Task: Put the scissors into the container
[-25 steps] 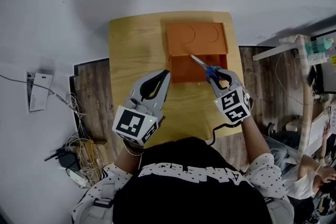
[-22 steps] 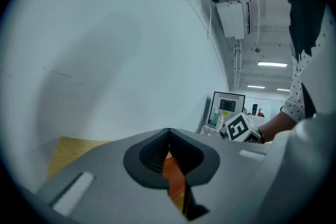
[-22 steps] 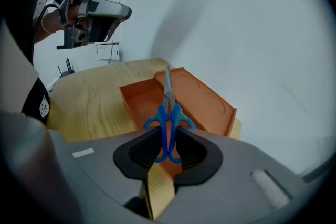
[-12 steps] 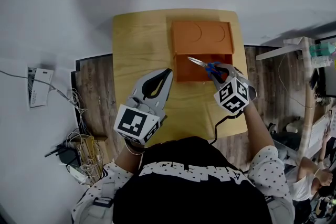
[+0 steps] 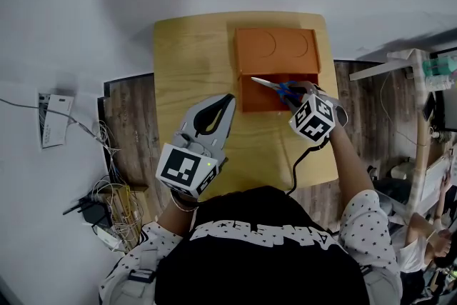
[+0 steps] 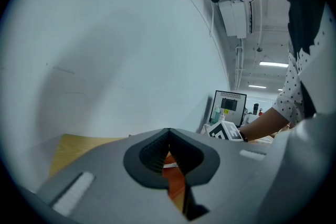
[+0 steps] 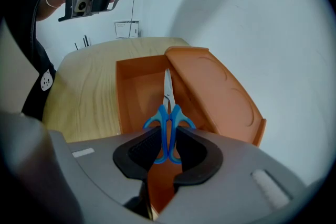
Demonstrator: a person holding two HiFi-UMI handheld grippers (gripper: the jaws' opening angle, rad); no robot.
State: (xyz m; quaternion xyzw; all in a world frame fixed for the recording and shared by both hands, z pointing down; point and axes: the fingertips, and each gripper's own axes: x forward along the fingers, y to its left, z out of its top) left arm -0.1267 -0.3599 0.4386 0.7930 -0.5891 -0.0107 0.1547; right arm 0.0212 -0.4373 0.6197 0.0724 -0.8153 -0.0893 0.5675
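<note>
An orange container [image 5: 265,98] stands at the back right of the wooden table [image 5: 196,61], its lid [image 5: 277,50] folded back behind the open box. My right gripper [image 5: 294,93] is shut on the blue handles of the scissors [image 5: 280,87]. Their steel blades point left over the open box. In the right gripper view the scissors [image 7: 168,126] hang above the orange container [image 7: 137,89], with the lid [image 7: 210,89] on the right. My left gripper [image 5: 222,108] hovers over the table's middle, left of the box, shut with nothing in it.
Cables and a power strip [image 5: 100,214] lie on the floor at the left. A white paper [image 5: 52,121] lies further left. A white frame stand [image 5: 407,82] and a person's arm [image 5: 432,236] are at the right.
My right gripper has turned and carried the scissors a little left, so the blades reach further over the open box. The left gripper has hardly moved.
</note>
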